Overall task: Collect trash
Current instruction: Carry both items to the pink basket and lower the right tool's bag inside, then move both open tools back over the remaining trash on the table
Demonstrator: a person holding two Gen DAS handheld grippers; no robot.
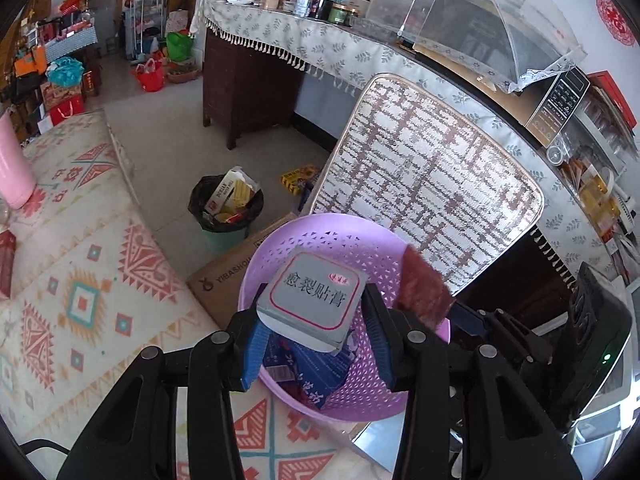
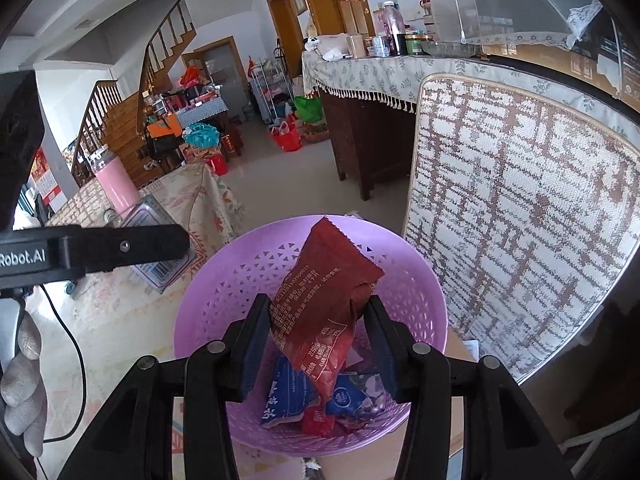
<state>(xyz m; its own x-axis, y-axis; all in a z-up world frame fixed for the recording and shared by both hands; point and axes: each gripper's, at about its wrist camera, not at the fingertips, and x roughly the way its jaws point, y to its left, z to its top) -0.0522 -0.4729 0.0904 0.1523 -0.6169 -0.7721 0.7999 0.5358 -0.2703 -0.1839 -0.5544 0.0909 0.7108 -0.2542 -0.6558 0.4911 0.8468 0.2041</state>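
Left tool point(image 1: 312, 344) points steeply down over a lilac perforated basket point(image 1: 372, 392), and a flat grey box with a red-outlined label point(image 1: 316, 300) sits between its blue-padded fingers point(image 1: 254, 356). That box is tilted, its lower edge close to the left pad; on the right a gap shows between box and pad, so the tool looks half spread and whether it presses on the box I cannot tell. Right tool point(image 2: 316, 344) hangs over the same basket point(image 2: 224, 292), aimed down into it, with a dark red snack packet point(image 2: 324, 312) standing upright between its fingers point(image 2: 250, 354). This packet's left edge touches the left pad; at the right pad its folded shoulder sits just beside the finger, and the grip is not clear. Blue and red wrappers point(image 2: 288, 400) lie on the basket's bottom, below both items. In the right wrist view the left tool's black body enters from the left, with a gloved hand point(image 2: 24, 380) beneath it. Beyond the basket stands a cushioned chair back point(image 2: 520, 216)
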